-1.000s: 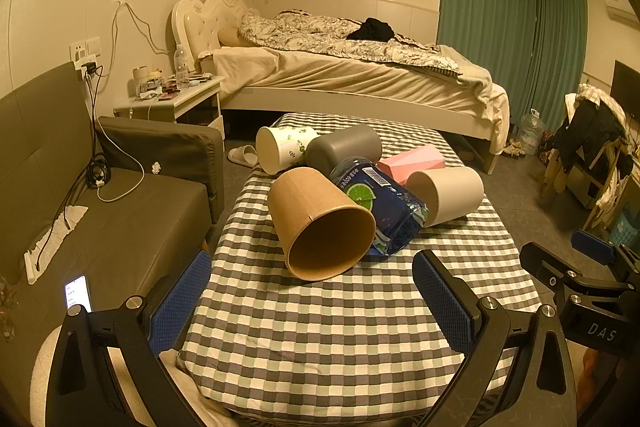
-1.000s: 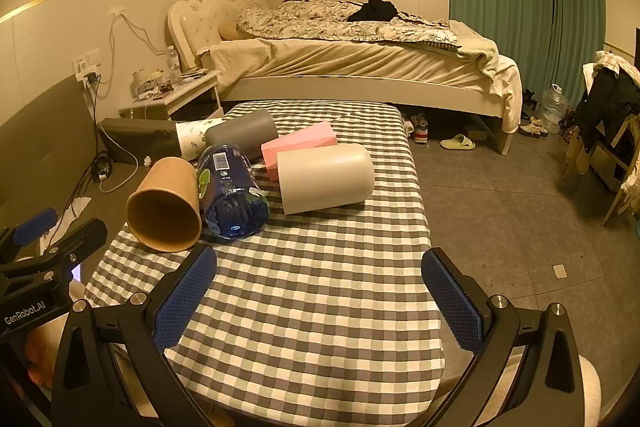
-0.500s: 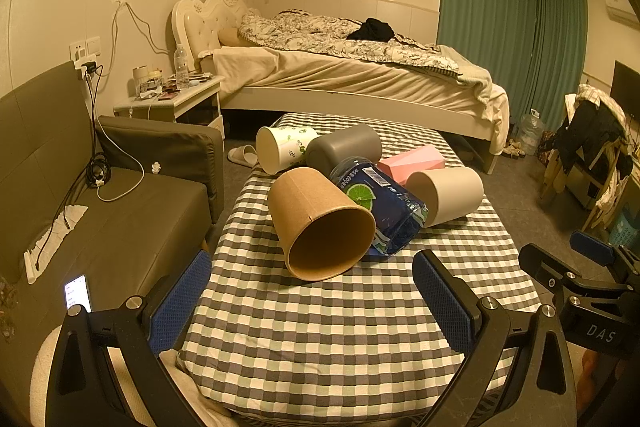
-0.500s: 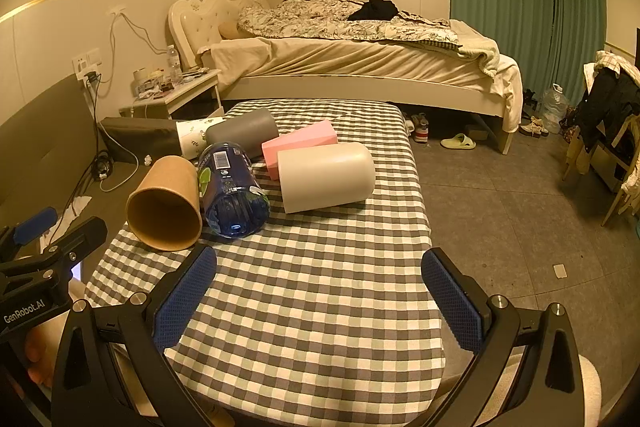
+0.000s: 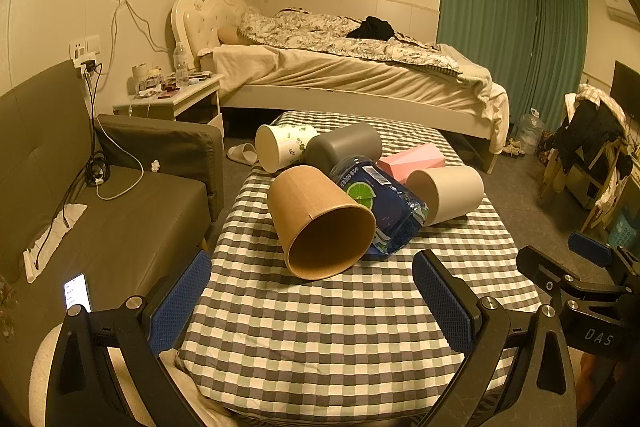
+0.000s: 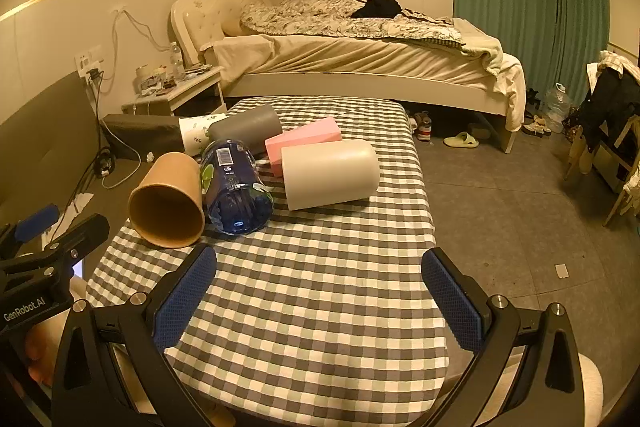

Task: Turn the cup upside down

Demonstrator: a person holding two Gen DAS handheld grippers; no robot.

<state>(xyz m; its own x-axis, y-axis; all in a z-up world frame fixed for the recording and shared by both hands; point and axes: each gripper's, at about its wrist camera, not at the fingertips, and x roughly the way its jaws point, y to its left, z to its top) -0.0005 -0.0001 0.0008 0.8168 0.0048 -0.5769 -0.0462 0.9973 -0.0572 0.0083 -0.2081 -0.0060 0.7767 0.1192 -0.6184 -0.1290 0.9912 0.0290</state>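
Note:
Several cups lie on their sides on a checkered table (image 5: 320,327): a brown paper cup (image 5: 320,219) with its mouth toward me, a beige cup (image 5: 448,193), a grey cup (image 5: 344,147) and a white leaf-print cup (image 5: 282,145). In the right wrist view the brown cup (image 6: 168,199), beige cup (image 6: 330,173) and grey cup (image 6: 246,125) show too. My left gripper (image 5: 312,299) is open and empty, short of the brown cup. My right gripper (image 6: 320,295) is open and empty over the table's near half.
A blue plastic package (image 5: 380,203) lies between the brown and beige cups, with a pink box (image 5: 412,159) behind. A grey sofa (image 5: 100,219) with a phone (image 5: 76,293) stands left. A bed (image 5: 352,75) and nightstand (image 5: 172,99) are beyond. Bare floor (image 6: 520,207) lies right.

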